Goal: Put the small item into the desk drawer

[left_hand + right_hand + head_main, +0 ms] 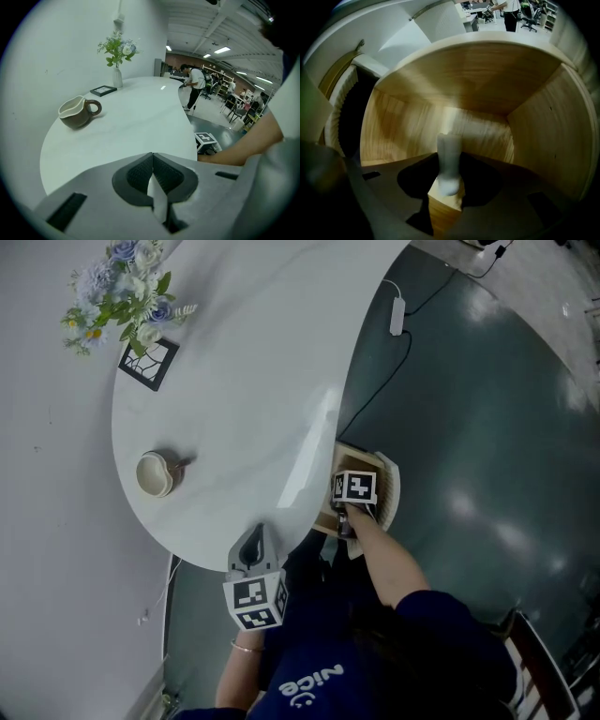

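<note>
A small white cylindrical item (448,147) stands upright between the pads of my right gripper (449,165), which is shut on it. That gripper points down into the open wooden drawer (534,122), and the item hangs above the drawer's floor. In the head view the right gripper (349,514) sits inside the drawer (387,486) at the white table's near edge, and the item is hidden there. My left gripper (253,545) hovers at the table's (244,399) edge, shut with nothing in it (152,155).
A brown and white cup (155,473) (77,112) stands on the table, with a flower vase (127,287) and a small picture frame (148,362) farther back. A cable with an adapter (397,315) lies on the dark floor. A chair (539,662) stands at the lower right.
</note>
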`<state>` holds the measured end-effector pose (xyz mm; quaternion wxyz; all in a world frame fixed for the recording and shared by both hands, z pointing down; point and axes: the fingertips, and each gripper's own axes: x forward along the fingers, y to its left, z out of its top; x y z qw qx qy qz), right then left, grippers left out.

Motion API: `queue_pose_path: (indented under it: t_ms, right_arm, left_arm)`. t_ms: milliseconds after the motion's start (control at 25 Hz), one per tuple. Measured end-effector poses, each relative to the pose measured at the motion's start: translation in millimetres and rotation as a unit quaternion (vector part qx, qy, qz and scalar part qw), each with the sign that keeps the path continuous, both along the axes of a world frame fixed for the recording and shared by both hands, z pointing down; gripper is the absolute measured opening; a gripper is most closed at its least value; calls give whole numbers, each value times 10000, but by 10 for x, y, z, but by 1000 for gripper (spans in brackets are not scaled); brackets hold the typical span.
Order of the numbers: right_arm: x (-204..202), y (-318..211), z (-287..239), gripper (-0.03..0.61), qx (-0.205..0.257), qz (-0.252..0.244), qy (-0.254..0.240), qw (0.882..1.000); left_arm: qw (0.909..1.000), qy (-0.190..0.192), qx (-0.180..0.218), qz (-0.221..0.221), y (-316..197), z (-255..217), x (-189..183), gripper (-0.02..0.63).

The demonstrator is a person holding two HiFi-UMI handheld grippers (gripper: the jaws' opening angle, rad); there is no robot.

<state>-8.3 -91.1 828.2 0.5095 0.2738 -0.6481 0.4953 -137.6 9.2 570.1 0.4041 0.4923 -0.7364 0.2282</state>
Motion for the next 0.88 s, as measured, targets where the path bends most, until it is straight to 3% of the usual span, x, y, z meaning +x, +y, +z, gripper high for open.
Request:
queue_pose_path:
  t_ms: [280,560,880]
  right_arm:
    - [3,-10,19,156,-198,395,-86,9990]
    - [-30,-47,-134,225,-427,626,-420,9962]
    - [-20,-69,-506,252,-157,679,-645,9955]
  left_arm:
    - [9999,111,101,39,-19,6,46,3]
    - [9993,71,267,245,-122,-42,90,3]
    - [9977,146,581,305,-196,-126,92,3]
